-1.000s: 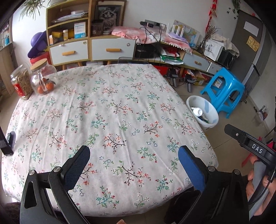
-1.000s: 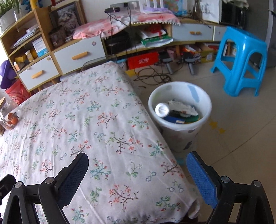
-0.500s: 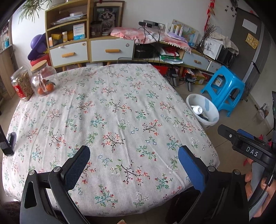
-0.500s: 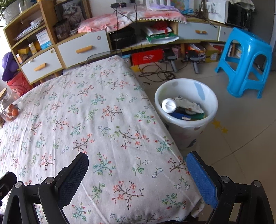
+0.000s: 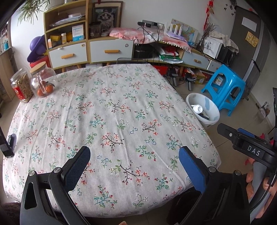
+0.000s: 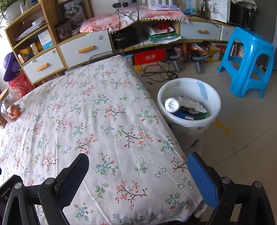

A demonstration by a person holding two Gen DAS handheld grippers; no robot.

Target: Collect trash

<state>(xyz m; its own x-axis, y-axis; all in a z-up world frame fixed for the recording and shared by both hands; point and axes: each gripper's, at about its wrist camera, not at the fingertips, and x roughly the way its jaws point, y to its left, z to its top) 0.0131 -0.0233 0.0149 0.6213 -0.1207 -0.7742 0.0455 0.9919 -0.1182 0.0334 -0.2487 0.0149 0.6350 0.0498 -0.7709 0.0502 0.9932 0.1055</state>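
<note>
Beside the floral cloth [image 6: 107,121], a round white bin [image 6: 204,121] holds trash.

A lived-in room of a private home: a table under a floral tablecloth [image 5: 110,110] carries a glass jar of oranges [image 5: 43,81] and a jar of snacks [image 5: 21,86]. Behind it stand wooden shelves with drawers [image 5: 69,39], a framed cat picture [image 5: 105,16] and a pink quilt [image 6: 131,17]; a blue plastic stool [image 6: 249,60], tangled cables and a white waste bin [image 6: 190,124] occupy the tiled floor.
</note>
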